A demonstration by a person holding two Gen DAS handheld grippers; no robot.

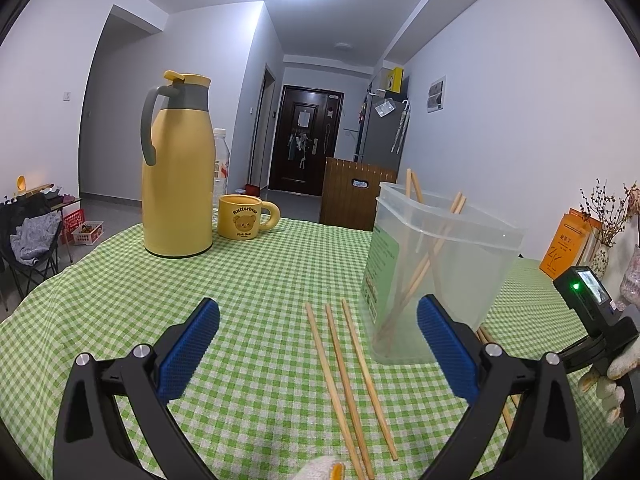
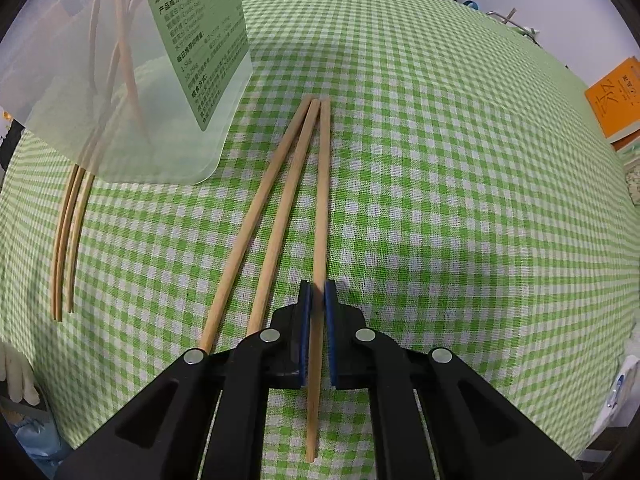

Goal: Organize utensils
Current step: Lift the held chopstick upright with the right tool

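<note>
In the left wrist view, the left gripper [image 1: 318,342] is held wide open with nothing in it. Three chopsticks [image 1: 347,384] are laid flat on the green checked cloth [image 1: 260,280] between its fingers, pointing away from them. A clear box [image 1: 444,276] with more sticks standing in it is seen just past the right finger.

In the right wrist view, the right gripper [image 2: 319,296] is closed on one chopstick [image 2: 322,200], which points straight ahead. Two other chopsticks [image 2: 264,216] are laid to its left, their far tips meeting
</note>
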